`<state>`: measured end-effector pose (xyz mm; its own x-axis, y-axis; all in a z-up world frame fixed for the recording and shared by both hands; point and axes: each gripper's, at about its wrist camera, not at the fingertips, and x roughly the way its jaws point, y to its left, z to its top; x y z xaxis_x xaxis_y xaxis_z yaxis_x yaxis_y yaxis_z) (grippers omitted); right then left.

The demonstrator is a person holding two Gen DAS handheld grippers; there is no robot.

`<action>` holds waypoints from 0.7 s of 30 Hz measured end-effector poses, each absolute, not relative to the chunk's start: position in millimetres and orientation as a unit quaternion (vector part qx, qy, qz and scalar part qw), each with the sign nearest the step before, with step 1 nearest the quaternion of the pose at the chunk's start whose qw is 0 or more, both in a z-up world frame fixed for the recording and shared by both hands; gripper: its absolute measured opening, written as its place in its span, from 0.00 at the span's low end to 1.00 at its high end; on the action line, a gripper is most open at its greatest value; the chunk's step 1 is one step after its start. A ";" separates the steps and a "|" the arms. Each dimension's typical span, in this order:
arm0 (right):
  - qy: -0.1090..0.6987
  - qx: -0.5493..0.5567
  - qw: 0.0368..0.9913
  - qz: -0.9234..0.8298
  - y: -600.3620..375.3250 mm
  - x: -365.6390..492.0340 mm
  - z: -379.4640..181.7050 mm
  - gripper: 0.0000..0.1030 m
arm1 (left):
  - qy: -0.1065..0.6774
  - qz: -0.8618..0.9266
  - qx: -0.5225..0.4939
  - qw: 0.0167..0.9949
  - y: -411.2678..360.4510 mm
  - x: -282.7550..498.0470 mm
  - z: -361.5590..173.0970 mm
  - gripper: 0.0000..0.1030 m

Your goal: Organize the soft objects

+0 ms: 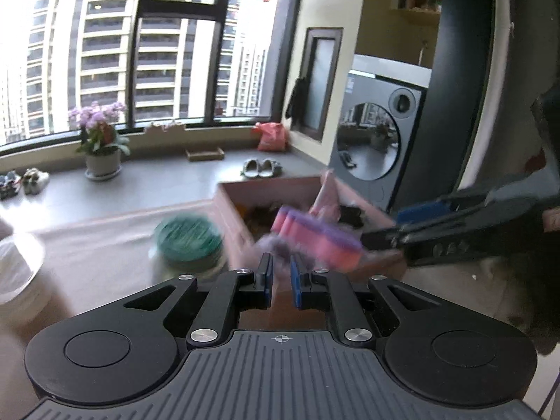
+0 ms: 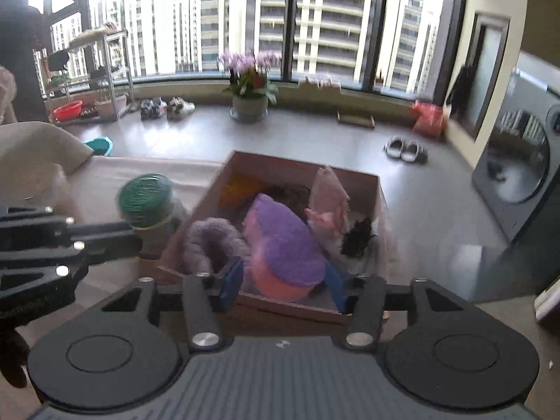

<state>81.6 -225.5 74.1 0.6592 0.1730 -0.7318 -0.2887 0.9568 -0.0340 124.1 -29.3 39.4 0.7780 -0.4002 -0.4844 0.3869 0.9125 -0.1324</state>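
A soft pink block with a purple fuzzy top (image 2: 283,245) hangs over the near end of the cardboard box (image 2: 210,196). My right gripper (image 2: 283,269) stands open, its blue pads either side of the block. In the left wrist view the block (image 1: 315,238) is blurred and lies just off the tips of the right gripper (image 1: 379,227), above the box (image 1: 231,210). My left gripper (image 1: 280,266) is shut with nothing held; it points at the box's near left corner (image 2: 138,236). Inside the box lie a purple fluffy ring (image 2: 210,238), a pink plush (image 2: 329,196) and a black fuzzy item (image 2: 357,238).
A green-lidded jar (image 2: 145,197) stands on the cloth-covered table just left of the box. Beyond it on the grey floor are a potted flower (image 2: 250,105), slippers (image 2: 406,148) and a washing machine (image 2: 518,175) at the right. A pale cushion (image 2: 38,150) lies at the left.
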 end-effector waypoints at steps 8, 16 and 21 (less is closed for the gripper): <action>0.379 -0.122 0.905 0.150 -169.4 23.1 33.9 0.58 | 0.304 -0.108 0.032 0.946 18.8 51.8 -8.5 0.13; 0.419 -0.133 0.887 0.143 -149.2 20.1 -9.8 0.69 | 0.343 -0.090 0.046 0.934 21.5 54.0 -32.0 0.14; 0.410 -0.124 0.893 0.139 -159.9 18.7 -14.4 0.81 | 0.337 -0.104 0.039 0.935 12.4 51.1 -36.4 0.14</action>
<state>18.7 -159.9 -14.4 0.6260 0.1462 -0.7660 -0.3494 0.9307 -0.1079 51.1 12.4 -36.4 0.7515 -0.1688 -0.6378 0.2215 0.9752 0.0029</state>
